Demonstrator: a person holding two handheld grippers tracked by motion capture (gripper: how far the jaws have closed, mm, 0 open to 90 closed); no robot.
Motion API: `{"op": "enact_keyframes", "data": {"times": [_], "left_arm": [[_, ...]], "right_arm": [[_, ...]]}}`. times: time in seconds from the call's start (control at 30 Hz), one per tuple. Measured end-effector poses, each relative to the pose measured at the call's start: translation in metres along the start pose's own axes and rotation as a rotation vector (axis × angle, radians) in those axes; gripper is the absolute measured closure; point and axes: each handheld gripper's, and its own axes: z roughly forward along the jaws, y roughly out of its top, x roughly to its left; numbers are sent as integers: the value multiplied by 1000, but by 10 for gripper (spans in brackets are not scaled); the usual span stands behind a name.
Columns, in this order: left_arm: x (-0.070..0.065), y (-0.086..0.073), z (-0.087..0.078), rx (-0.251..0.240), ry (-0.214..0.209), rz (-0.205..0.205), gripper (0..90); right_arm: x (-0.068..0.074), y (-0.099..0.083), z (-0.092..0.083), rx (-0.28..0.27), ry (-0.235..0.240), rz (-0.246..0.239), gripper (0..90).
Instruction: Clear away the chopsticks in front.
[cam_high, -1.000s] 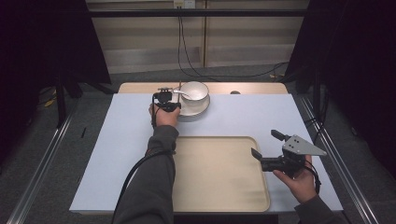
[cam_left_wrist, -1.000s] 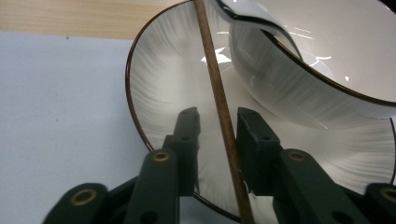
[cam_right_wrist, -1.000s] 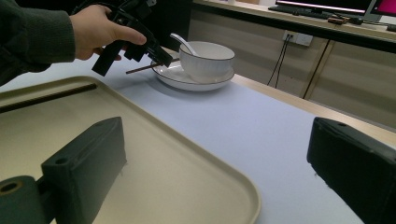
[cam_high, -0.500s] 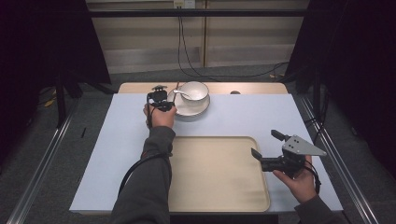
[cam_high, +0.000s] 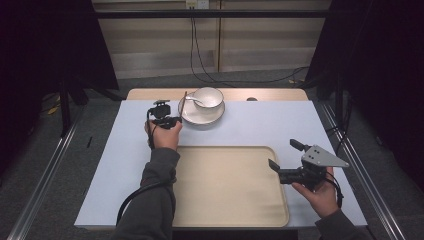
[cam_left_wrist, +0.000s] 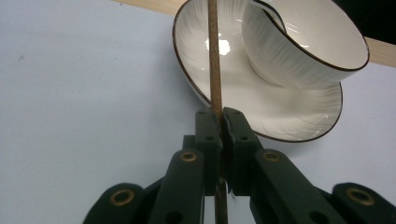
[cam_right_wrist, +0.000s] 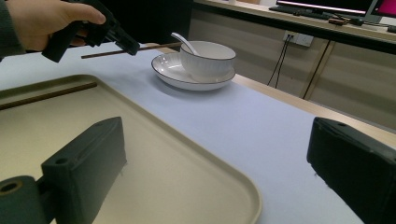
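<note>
My left gripper (cam_high: 170, 120) is shut on a thin brown chopstick (cam_high: 184, 102), which it holds off the table just left of a white plate (cam_high: 202, 119). A white bowl (cam_high: 208, 97) with a white spoon (cam_high: 193, 100) in it stands on that plate. In the left gripper view the chopstick (cam_left_wrist: 214, 56) runs up from the shut jaws across the plate's rim (cam_left_wrist: 289, 119). My right gripper (cam_high: 284, 154) hovers open and empty over the right edge of a beige tray (cam_high: 230, 200). A second chopstick (cam_right_wrist: 46, 95) lies in the tray.
A light mat (cam_high: 280, 122) covers the table, and a bare wooden strip runs along its far edge (cam_high: 270, 94). Cables (cam_high: 200, 60) hang behind the table. Metal rails (cam_high: 45, 175) run along both sides on the floor.
My left gripper has drawn away from the plate, to the left and toward the person, and risen slightly with the chopstick in it. The right gripper has stayed put.
</note>
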Motion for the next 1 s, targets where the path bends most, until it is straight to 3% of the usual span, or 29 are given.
{"op": "enact_keyframes", "data": {"times": [0.43, 0.77, 0.87, 1.0], "left_arm": [[0, -20, -38, -41, -35, -27, 855], [6, -50, -69, -78, -32, -18, 855], [8, -60, -80, -94, -60, -43, 855], [6, -75, -93, -107, -66, -58, 854]], "right_arm": [[0, 0, 0, 4, 5, -8, 38], [1, 0, 0, 1, 4, -2, 38], [2, 0, 1, 0, 6, -6, 38], [2, 0, 1, 3, 3, -2, 39]]}}
